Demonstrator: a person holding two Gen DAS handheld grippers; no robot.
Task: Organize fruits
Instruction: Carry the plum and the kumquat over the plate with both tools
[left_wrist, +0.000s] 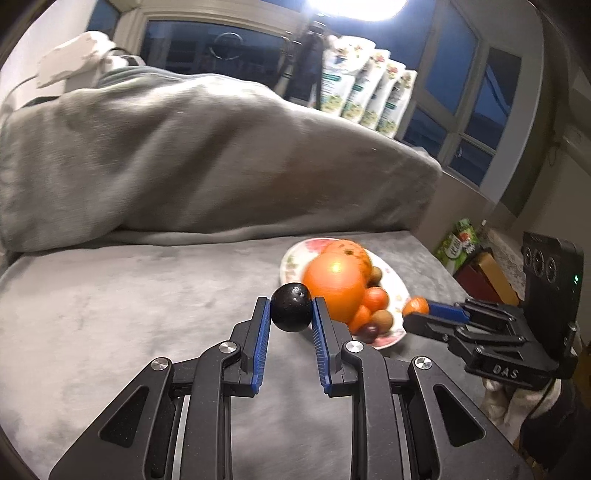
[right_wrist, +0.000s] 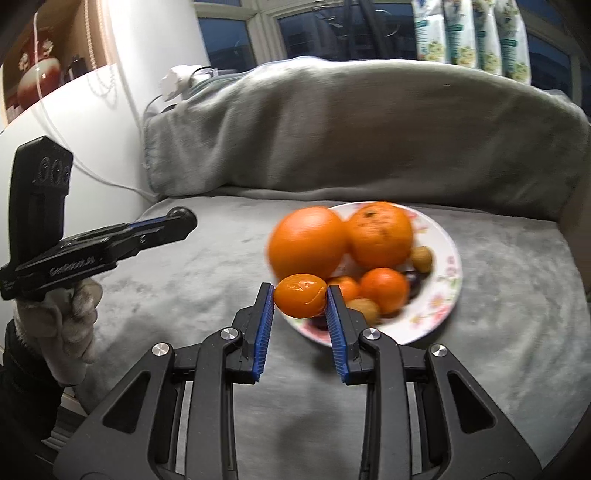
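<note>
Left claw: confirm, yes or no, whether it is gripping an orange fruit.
No: the left claw is shut on a round dark fruit, while the small orange fruit sits in the right claw.

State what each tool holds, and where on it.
Left tool: dark round fruit, pinched across its sides. Right tool: small orange fruit, likewise.

A round black fruit (left_wrist: 291, 307) sat pinched between blue-padded fingers (left_wrist: 261, 332), held above the grey seat. A small glossy mandarin (right_wrist: 300, 295) was pinched likewise by the other pair, just before the plate (right_wrist: 443, 295). The flowered white plate held two big oranges (right_wrist: 308, 242), smaller mandarins (right_wrist: 384, 288), brownish little fruits (right_wrist: 422, 258) and something dark purple, all heaped together.
</note>
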